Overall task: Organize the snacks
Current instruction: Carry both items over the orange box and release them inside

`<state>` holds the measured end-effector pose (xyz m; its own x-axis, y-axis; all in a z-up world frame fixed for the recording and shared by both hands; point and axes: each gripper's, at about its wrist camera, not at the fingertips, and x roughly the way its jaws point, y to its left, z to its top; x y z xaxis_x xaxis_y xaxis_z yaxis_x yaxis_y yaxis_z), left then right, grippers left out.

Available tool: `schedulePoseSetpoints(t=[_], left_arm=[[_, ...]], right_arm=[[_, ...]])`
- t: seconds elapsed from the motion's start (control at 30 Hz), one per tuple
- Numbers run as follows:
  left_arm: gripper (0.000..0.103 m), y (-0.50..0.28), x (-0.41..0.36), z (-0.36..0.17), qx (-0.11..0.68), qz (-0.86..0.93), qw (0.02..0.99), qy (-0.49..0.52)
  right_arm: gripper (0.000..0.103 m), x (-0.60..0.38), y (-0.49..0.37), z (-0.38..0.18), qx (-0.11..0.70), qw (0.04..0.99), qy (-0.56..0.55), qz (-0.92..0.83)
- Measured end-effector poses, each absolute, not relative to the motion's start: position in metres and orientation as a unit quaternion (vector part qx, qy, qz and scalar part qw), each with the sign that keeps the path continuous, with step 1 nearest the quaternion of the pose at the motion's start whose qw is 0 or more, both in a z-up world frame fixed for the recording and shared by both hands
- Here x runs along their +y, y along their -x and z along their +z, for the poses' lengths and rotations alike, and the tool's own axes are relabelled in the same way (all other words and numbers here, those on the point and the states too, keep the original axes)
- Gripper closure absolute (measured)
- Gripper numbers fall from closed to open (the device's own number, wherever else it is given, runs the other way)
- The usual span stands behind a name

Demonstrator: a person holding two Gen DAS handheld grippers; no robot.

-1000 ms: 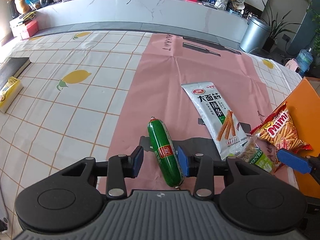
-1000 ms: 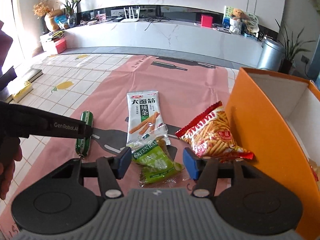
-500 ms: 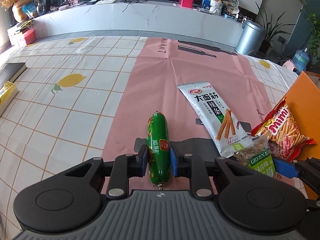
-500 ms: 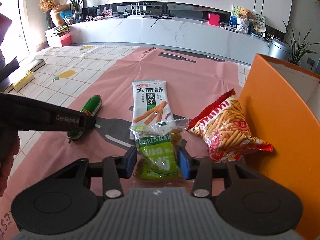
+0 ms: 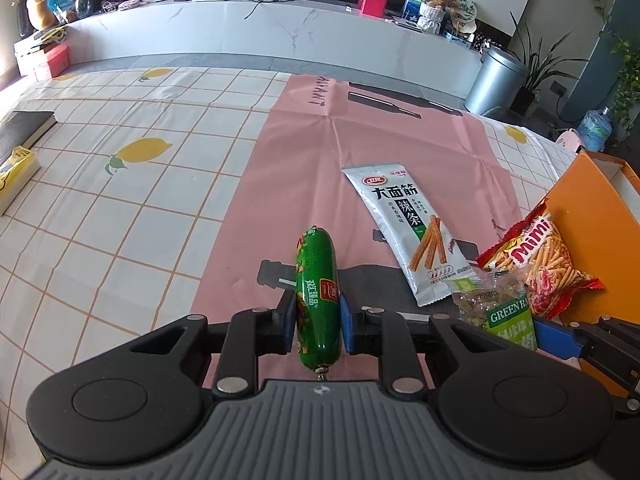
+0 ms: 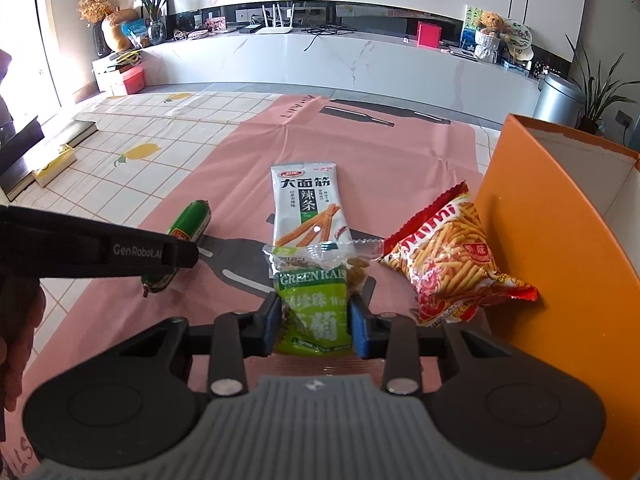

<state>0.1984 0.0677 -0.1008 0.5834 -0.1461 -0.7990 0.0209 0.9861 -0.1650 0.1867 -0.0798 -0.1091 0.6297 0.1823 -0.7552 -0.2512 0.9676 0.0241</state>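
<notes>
My left gripper (image 5: 318,320) is shut on a green sausage (image 5: 317,292) and holds it just above the pink mat; the sausage also shows in the right wrist view (image 6: 188,236). My right gripper (image 6: 314,324) is shut on a green raisin bag (image 6: 314,304), also visible in the left wrist view (image 5: 504,312). A white spicy-strip packet (image 6: 306,208) lies flat on the mat ahead. A red Mimi snack bag (image 6: 452,260) leans against the orange box (image 6: 548,220) on the right.
The table has a lemon-print checked cloth (image 5: 120,208) with a pink mat (image 5: 380,132) over it. A dark book (image 5: 24,128) and a yellow box (image 5: 16,172) lie at the far left. The left gripper's finger (image 6: 100,248) crosses the right wrist view.
Both grippers closed from open: the left on the green sausage, the right on the raisin bag. Both items now sit lifted slightly off the mat.
</notes>
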Motion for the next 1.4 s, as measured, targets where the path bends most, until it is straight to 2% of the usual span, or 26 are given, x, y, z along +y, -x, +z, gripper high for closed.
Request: schedulePoseSetpoints(t=[0.43,0.83,1.17,1.4], left_arm=[[0.079,-0.164,0.039,-0.050,0.433,-0.084,0.895,0.071],[0.078,-0.142,-0.032,0.004,0.402,-0.169,0.899,0.047],[0.078,-0.156,-0.110,0.024,0.391,-0.249,0.886,0.005],[0.078,-0.171,-0.157,0.014,0.406,-0.303,0.861,-0.046]], right_arm=[[0.070,-0.113,-0.147,-0.050,0.402,0.906,-0.002,0.130],[0.070,-0.192,-0.130,0.017,0.373,0.923,0.011,0.099],[0.070,-0.279,-0.136,0.027,0.396,0.917,0.016,0.041],[0.070,-0.323,-0.147,0.015,0.424,0.905,0.012,0.042]])
